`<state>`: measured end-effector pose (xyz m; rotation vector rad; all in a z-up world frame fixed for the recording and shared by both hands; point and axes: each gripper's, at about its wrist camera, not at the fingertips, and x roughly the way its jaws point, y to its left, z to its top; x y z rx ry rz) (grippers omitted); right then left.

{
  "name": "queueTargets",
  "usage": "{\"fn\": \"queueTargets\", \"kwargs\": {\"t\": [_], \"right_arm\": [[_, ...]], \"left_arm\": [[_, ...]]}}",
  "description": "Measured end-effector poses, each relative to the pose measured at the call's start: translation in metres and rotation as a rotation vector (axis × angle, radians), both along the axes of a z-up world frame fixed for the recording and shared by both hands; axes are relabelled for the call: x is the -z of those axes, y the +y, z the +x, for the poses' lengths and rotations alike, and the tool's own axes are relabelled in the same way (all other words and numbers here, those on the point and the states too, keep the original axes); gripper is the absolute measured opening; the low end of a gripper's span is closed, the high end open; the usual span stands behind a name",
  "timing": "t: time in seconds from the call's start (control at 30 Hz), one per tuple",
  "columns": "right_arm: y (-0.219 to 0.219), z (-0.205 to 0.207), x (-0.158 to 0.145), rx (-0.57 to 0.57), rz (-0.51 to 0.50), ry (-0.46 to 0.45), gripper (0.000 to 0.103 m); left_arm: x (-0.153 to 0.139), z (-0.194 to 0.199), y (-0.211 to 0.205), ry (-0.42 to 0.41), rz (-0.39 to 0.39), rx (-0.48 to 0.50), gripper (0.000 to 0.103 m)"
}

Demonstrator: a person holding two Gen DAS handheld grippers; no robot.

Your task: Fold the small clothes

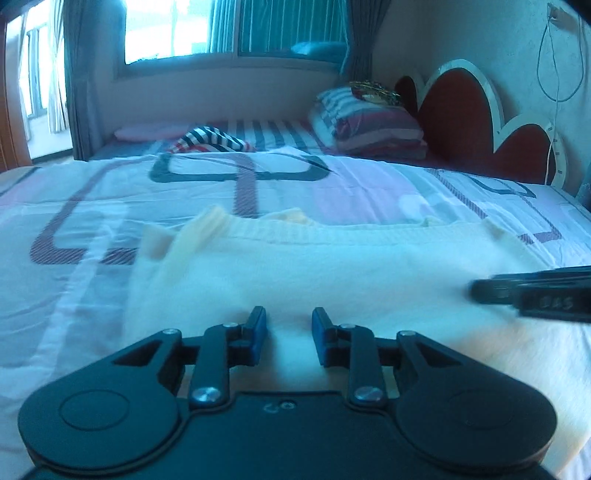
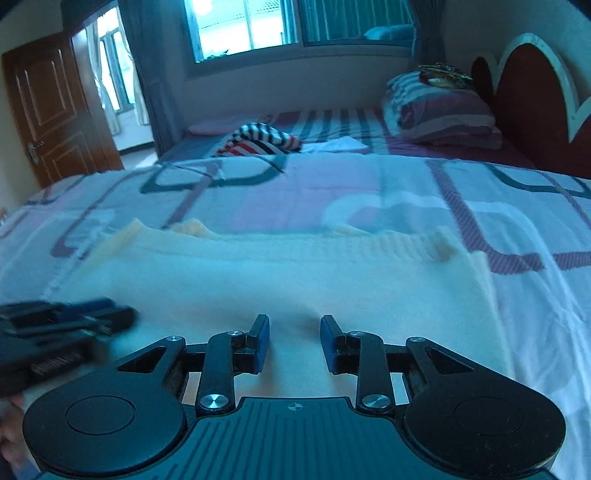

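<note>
1. Cream knit cloth, a small sweater (image 1: 332,273), lies flat on the bed cover (image 1: 92,192). It is near the front edge, right under both tools.
2. It looks already folded over once, I think, because the ribbed band (image 1: 369,236) runs along the far edge and bits of sleeve (image 1: 214,218) poke out behind it.
3. Its long side runs from left to right across the bed. The ribbed band faces the window (image 1: 177,29).
4. On the left gripper (image 1: 289,325), the blue pads (image 1: 258,332) stand a little apart. Nothing is pinched between them. Only sweater shows below the gap.
5. The right gripper (image 2: 294,332) is the same: pads a little apart, holding nothing, hanging over the near part of the sweater.
6. One tool is at each end, side by side. That is probably so each can take one end of the near edge and lift it evenly.
7. Far back lie a striped cloth (image 2: 258,140) and a pillow (image 2: 439,110), well apart from the sweater.
</note>
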<state>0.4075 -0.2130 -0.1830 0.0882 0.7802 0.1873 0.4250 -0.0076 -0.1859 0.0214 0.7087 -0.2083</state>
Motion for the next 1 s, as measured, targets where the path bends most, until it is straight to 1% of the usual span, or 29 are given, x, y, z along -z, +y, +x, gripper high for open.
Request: {"fn": "queueTargets", "kwargs": {"t": [0.17,0.27,0.33,0.43,0.5,0.6,0.7,0.77,0.83,1.0], "right_arm": [[-0.049,-0.012,0.006,0.109,-0.03,0.005,0.03],[-0.059,-0.018,0.004,0.13,-0.054,0.01,0.03],[-0.058,-0.023,-0.001,0.142,-0.05,0.012,0.03],[-0.049,-0.035,-0.012,0.131,0.012,0.002,0.03],[-0.036,-0.041,-0.019,0.11,0.037,-0.01,0.03],[-0.01,-0.045,-0.025,0.066,0.063,-0.013,0.03],[0.011,-0.048,-0.024,0.027,0.062,-0.001,0.03],[0.017,-0.05,-0.018,0.016,0.046,0.016,0.03],[0.014,-0.054,-0.012,0.02,0.035,0.03,0.03],[-0.012,-0.064,0.0,0.065,0.006,0.063,0.03]], "left_arm": [[-0.005,-0.006,0.022,0.018,-0.008,-0.041,0.027],[-0.007,-0.01,0.025,0.021,0.005,-0.05,0.026],[-0.012,-0.012,0.022,0.035,0.004,-0.064,0.025],[-0.021,-0.017,0.013,0.053,-0.01,-0.049,0.028],[-0.026,-0.022,0.006,0.058,-0.027,-0.031,0.03],[-0.028,-0.027,-0.006,0.063,-0.038,-0.015,0.031],[-0.024,-0.029,-0.013,0.069,-0.025,-0.017,0.031],[-0.02,-0.029,-0.012,0.081,-0.015,-0.026,0.032],[-0.014,-0.03,-0.006,0.106,-0.009,-0.036,0.034],[-0.011,-0.036,0.008,0.108,0.0,-0.028,0.034]]}}
